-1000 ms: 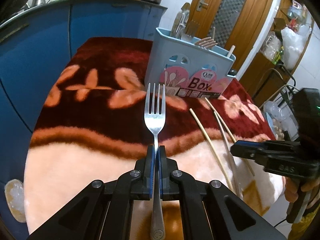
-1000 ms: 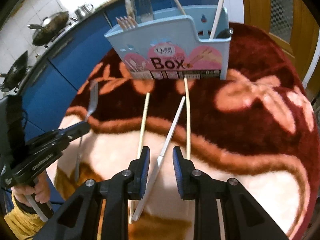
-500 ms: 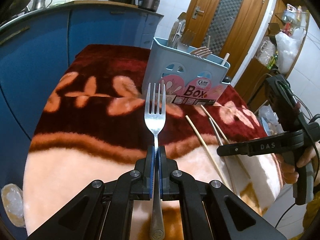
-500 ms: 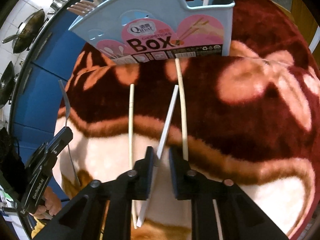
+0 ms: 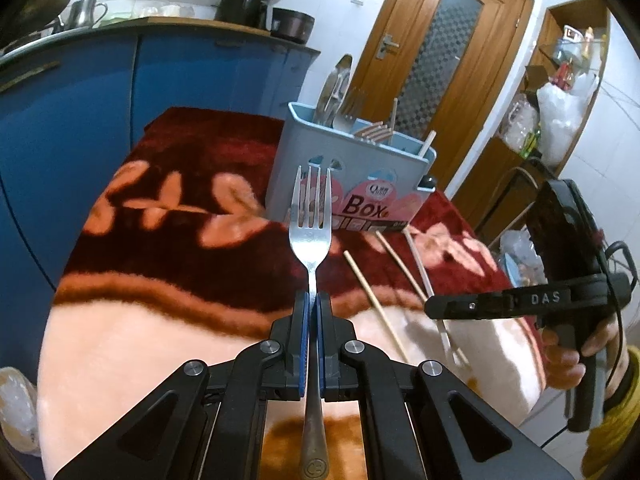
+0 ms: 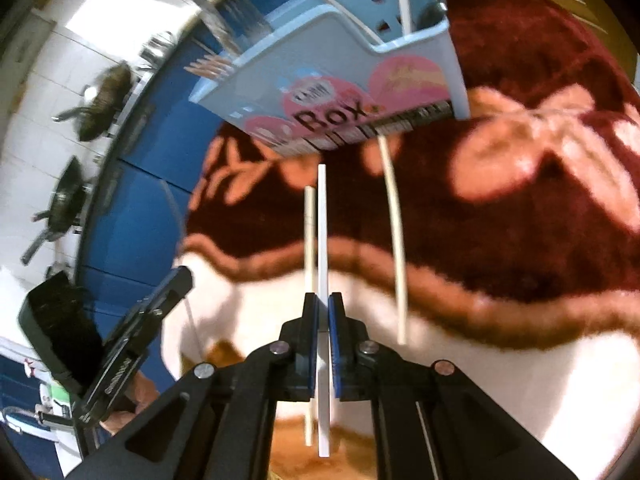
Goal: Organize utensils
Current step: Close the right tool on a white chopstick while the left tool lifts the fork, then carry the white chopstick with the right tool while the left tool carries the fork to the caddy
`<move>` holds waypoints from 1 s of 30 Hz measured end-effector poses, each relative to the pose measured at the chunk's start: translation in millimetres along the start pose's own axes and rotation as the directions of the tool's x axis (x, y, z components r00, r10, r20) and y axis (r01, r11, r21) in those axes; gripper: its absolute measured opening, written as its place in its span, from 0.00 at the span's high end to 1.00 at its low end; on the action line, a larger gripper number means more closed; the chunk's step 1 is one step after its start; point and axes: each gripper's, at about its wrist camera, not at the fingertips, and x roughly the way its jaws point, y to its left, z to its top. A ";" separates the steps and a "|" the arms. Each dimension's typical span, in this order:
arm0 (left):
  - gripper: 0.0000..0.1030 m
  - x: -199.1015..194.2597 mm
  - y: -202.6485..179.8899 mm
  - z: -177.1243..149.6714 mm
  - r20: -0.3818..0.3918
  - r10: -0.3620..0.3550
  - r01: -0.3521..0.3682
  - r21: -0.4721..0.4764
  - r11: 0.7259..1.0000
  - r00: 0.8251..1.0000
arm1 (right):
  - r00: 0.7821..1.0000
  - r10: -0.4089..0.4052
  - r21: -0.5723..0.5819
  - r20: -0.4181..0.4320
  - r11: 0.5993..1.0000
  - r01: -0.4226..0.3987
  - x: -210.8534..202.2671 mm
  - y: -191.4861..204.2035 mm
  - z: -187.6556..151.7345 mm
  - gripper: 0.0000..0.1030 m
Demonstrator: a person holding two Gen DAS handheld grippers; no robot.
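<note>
Fork in one tool, white chopstick in the other

Left tool (image 5: 312, 300) is pinched tight on the silver metal fork (image 5: 311, 236), tines up at frame centre. Right tool (image 6: 323, 300) has just closed on the flat white chopstick (image 6: 322, 224). Two pale wooden chopsticks (image 6: 394, 232) lie on the red-and-peach fuzzy blanket (image 6: 520, 220) over the surface, below the light blue plastic utensil box (image 6: 340, 92) at upper centre
</note>
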 end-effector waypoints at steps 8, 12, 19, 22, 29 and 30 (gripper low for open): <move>0.97 -10.7 -8.7 13.4 0.064 -0.017 0.016 0.007 1.000 0.998 | 0.976 0.028 -0.120 0.215 0.993 -0.002 -32.1 13.5 -3.4 0.93; 0.97 -13.7 -13.1 27.4 0.112 -0.013 0.010 0.021 1.000 0.994 | 0.955 0.029 -0.166 0.296 0.986 0.022 -46.3 20.1 -0.4 0.93; 0.97 -10.0 -17.9 57.3 0.178 -0.014 0.007 0.039 0.999 0.984 | 0.911 0.041 -0.209 0.409 0.977 0.050 -61.7 32.6 6.8 0.93; 0.97 -6.3 -18.0 73.3 0.218 -0.008 -0.001 0.042 0.999 0.976 | 0.892 0.037 -0.223 0.451 0.972 0.072 -67.3 36.6 12.7 0.93; 0.97 3.2 -17.2 105.0 0.284 0.003 -0.014 0.034 0.999 0.959 | 0.856 0.017 -0.241 0.517 0.962 0.127 -75.4 41.1 23.8 0.93; 0.97 4.6 -17.2 109.9 0.295 0.000 -0.011 0.034 0.999 0.956 | 0.852 0.015 -0.243 0.524 0.961 0.132 -76.2 41.1 26.5 0.93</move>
